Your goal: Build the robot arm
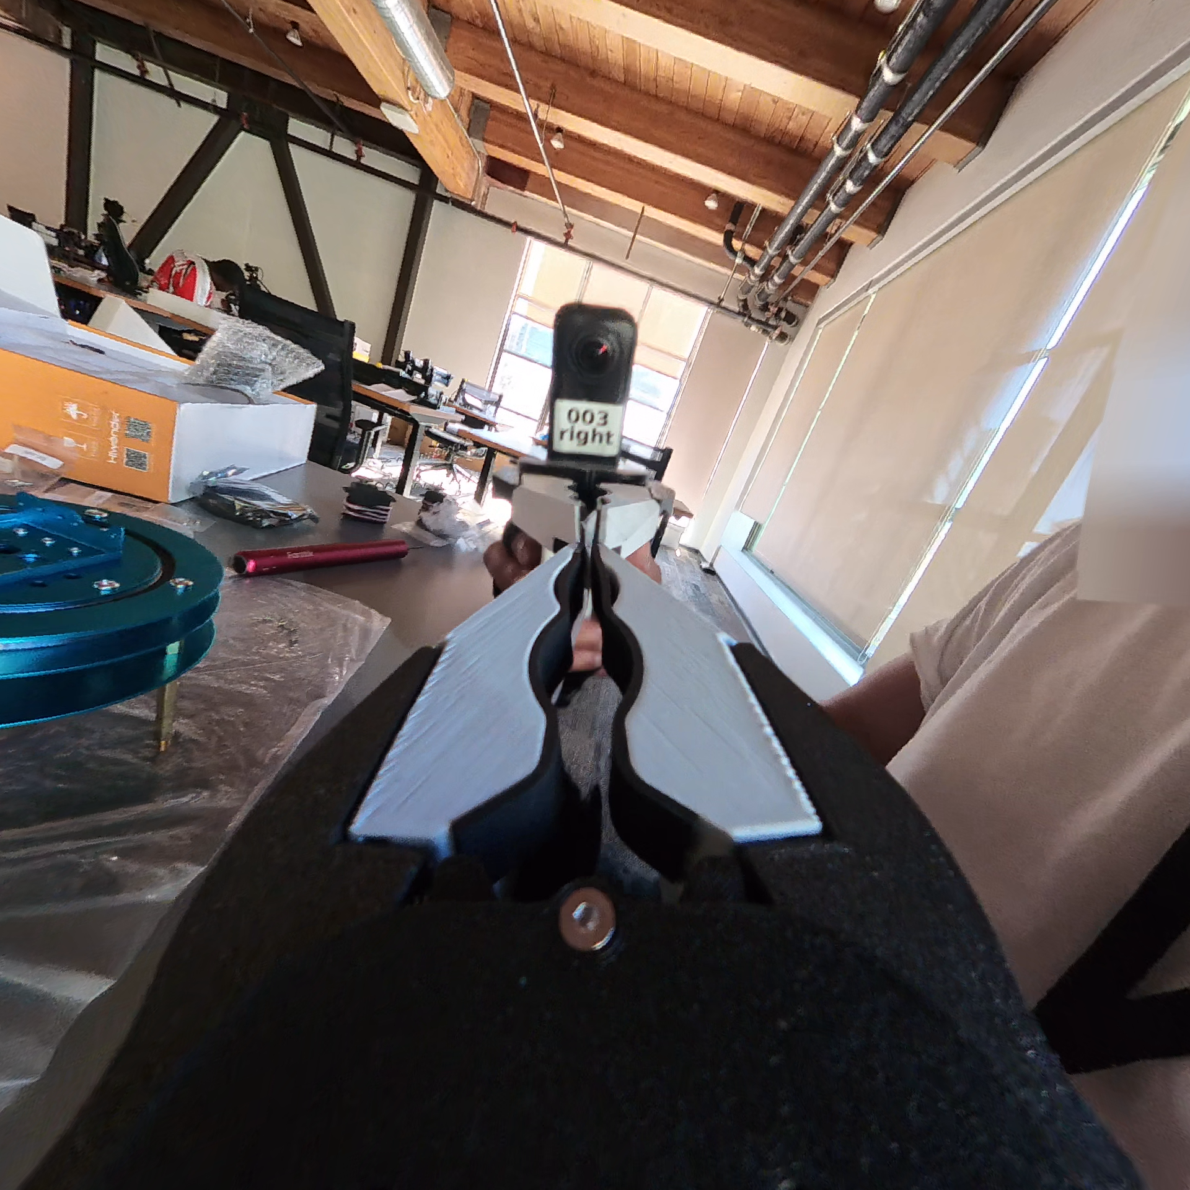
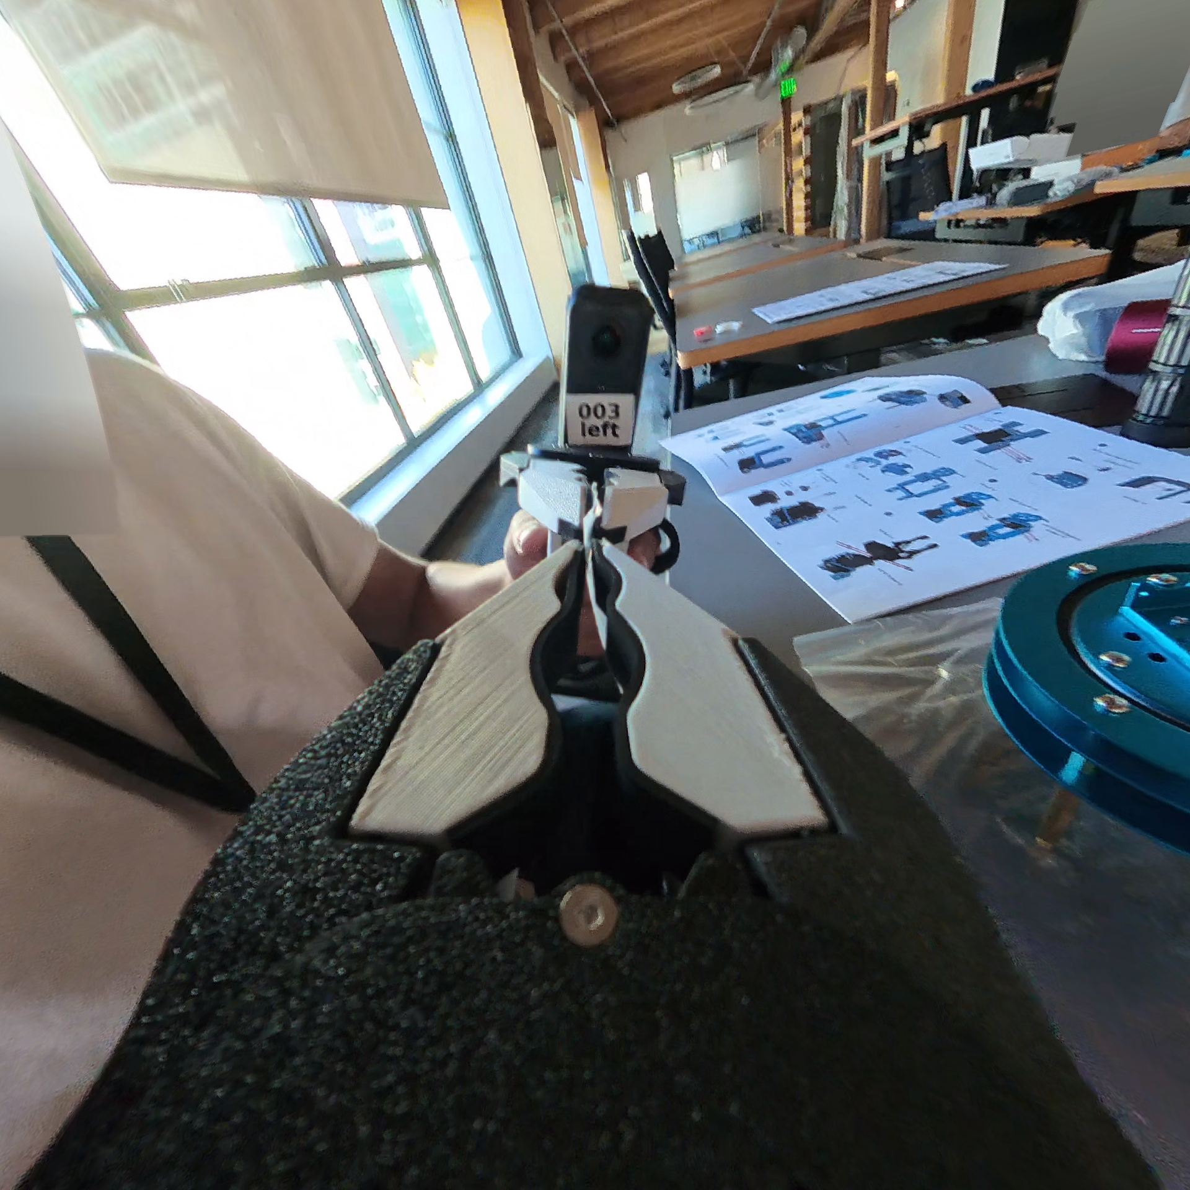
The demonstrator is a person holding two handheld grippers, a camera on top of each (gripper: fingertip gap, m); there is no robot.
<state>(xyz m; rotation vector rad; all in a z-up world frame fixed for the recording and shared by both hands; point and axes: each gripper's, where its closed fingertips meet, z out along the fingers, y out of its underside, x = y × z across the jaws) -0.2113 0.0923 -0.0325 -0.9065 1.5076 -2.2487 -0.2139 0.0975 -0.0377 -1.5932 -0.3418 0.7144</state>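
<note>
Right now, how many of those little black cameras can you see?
2. One camera stands atop the right gripper, facing the left wrist view; the other camera stands atop the left gripper, facing the right wrist view.

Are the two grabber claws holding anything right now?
No. The left gripper and the right gripper are both shut with nothing between their fingers. They point at each other, tip to tip, beside the blue metal disc.

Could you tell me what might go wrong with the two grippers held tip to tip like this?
1. The shut left gripper and shut right gripper meet tip to tip; a nudge could knock them together.
2. The teal round metal turntable stands on thin legs beside them; a sideways swing might strike it.
</note>
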